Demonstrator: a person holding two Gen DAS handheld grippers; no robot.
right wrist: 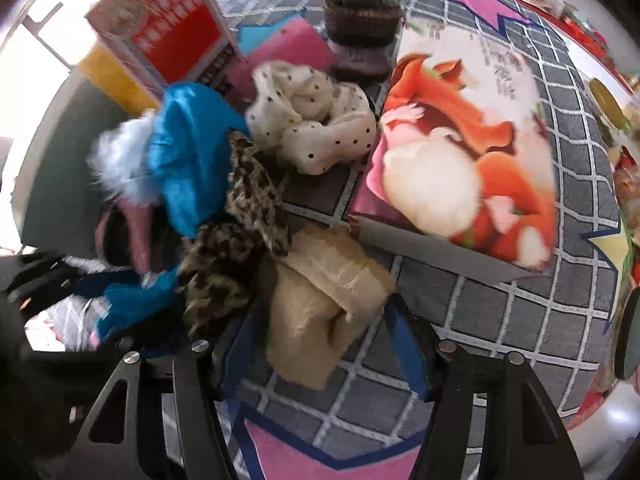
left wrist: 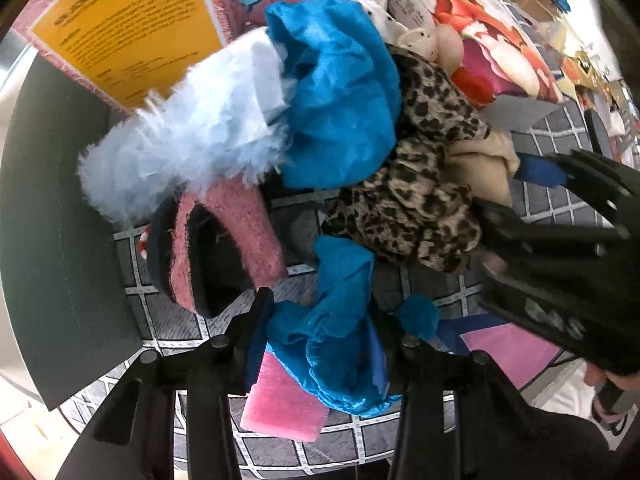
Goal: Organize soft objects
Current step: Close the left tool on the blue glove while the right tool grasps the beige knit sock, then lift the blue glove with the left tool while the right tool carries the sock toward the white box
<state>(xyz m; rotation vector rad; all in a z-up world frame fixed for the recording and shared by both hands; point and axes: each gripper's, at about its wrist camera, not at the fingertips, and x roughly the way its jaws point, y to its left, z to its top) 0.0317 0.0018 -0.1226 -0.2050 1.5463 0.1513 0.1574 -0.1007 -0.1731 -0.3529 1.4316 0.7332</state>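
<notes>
A heap of soft things lies on the grid-patterned tablecloth [right wrist: 500, 320]. My left gripper [left wrist: 326, 332] points straight down, its pads pressed on a bunched blue satin cloth [left wrist: 340, 352] that lies over a pink fuzzy piece [left wrist: 280, 400]. A larger fold of blue satin [left wrist: 340, 100], pale blue fur [left wrist: 180, 148], a leopard-print scarf [left wrist: 412, 184] and a pink-and-black fuzzy item [left wrist: 228, 248] lie just beyond. My right gripper [right wrist: 322, 340] stands open astride a beige fleece cloth [right wrist: 320, 312], with a small gap at its left pad. A white polka-dot scarf [right wrist: 312, 120] lies behind.
A picture box with an orange fox [right wrist: 460, 152] lies right of the heap. A brown knitted basket [right wrist: 360, 28] stands at the back. A red and yellow printed box [left wrist: 120, 28] and a dark board [left wrist: 52, 220] border the left side. A person's hand holds the right gripper's handle.
</notes>
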